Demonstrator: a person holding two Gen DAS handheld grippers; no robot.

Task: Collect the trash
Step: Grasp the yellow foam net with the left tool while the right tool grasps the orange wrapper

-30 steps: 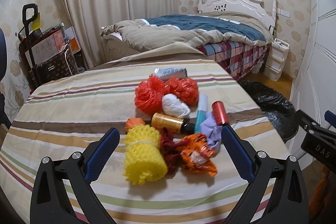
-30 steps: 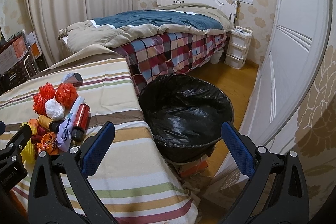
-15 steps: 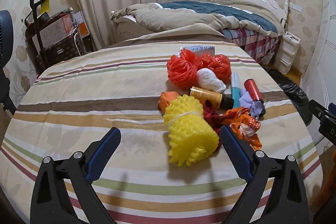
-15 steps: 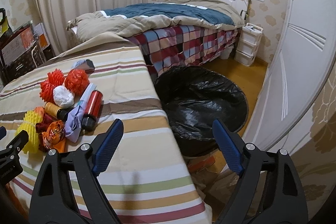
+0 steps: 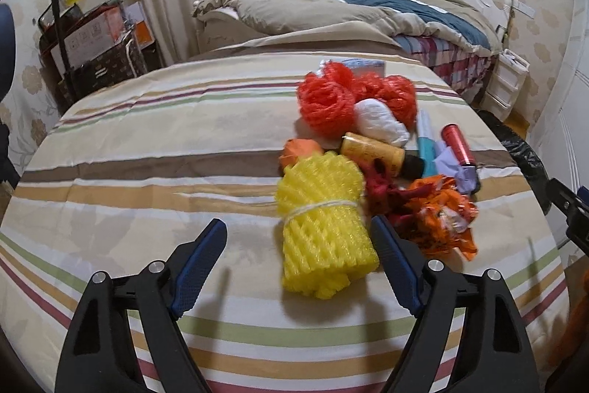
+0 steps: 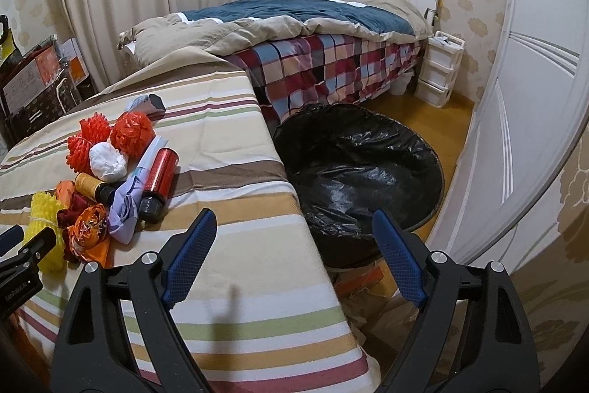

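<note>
Our left tongs (image 5: pixel 298 245) wide open and empty, close before the yellow foam net roll (image 5: pixel 324 227) in the trash pile on the striped table (image 5: pixel 147 150), our right tongs (image 6: pixel 292 238) likewise open, empty, only their view showing the black-lined bin (image 6: pixel 360 172) beside the table.

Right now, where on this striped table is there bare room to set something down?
The table is bare left of the yellow foam roll, and in the strip between the red bottle and the bin. It is crowded around the orange wrapper.
</note>
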